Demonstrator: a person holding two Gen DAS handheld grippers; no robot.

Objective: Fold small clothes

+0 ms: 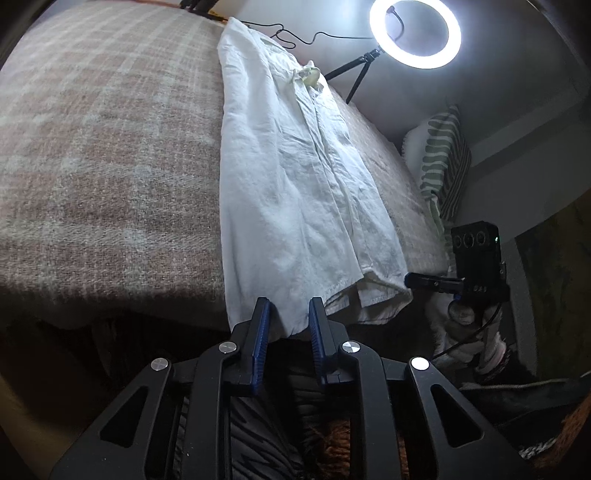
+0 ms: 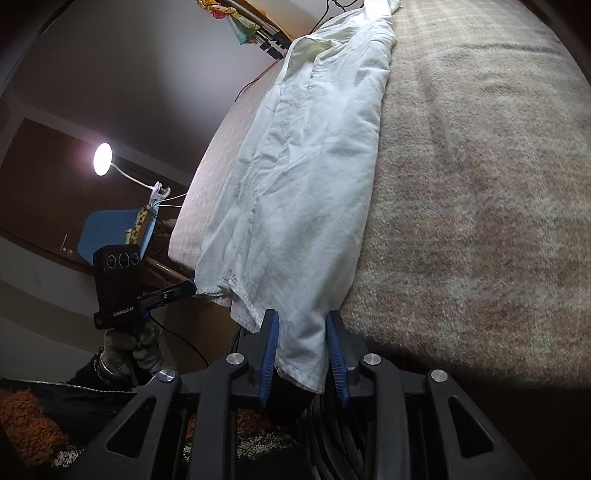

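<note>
My left gripper [image 1: 289, 308] stands with its blue-padded fingers [image 1: 261, 325] spread wide, the hanging hem corner of the white garment [image 1: 295, 192] lying between them without being clamped; my right gripper [image 2: 302, 321] is likewise wide apart, a drooping corner of the same garment [image 2: 306, 192] sitting in the gap, cloth loose and not pinched. In the left wrist view I see the right gripper [image 1: 434, 282] from the side at the hem's other corner; whether its tips touch the cloth there I cannot tell. In the right wrist view the left gripper [image 2: 173, 291] reaches to the opposite hem corner. The garment lies folded lengthwise into a long narrow strip, stretched away from me across the plaid blanket [image 1: 110, 166], its near end hanging over the bed edge. Beyond it a ring light [image 1: 415, 33] glows on a tripod; a striped pillow [image 1: 445, 158] leans beside the bed; a small lamp [image 2: 102, 158] shines at far left.
</note>
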